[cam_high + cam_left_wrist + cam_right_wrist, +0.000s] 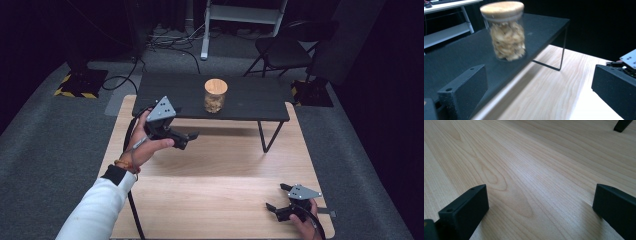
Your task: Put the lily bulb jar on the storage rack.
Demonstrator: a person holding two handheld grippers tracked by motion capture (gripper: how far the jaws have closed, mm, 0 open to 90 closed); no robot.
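Clear glass jar [215, 95] with a round light-wood lid, filled with pale, flaky pieces, standing upright on the low black shelf [250, 102] in the upper centre of the high view. The shelf is a flat dark board on thin black metal legs, set on the far part of the light-wood tabletop [215, 185]. In the left gripper view the same jar [506, 32] appears in the upper left of the frame, slightly blurred, resting on the black shelf [461, 57] near its front edge; one thin leg of the shelf descends to the tabletop [544, 95] at centre right.

Left tool [192, 136], black with a grey three-cornered plate on top, held in the person's left hand [145, 145] at centre left of the high view, above the tabletop just in front of the shelf. Its jaws are spread wide, pointing toward the right of the frame, with nothing between them. A white sleeve and a dark cuff enter from the lower left.

Right tool [278, 197], likewise black with a grey plate, held in the right hand [306, 226] at the lower right corner of the high view, low over the tabletop. Its jaws stand apart and empty. In the right gripper view they rise at the lower left and lower right, with bare wood grain [529, 175] between them and a dark shelf foot at the upper right corner.
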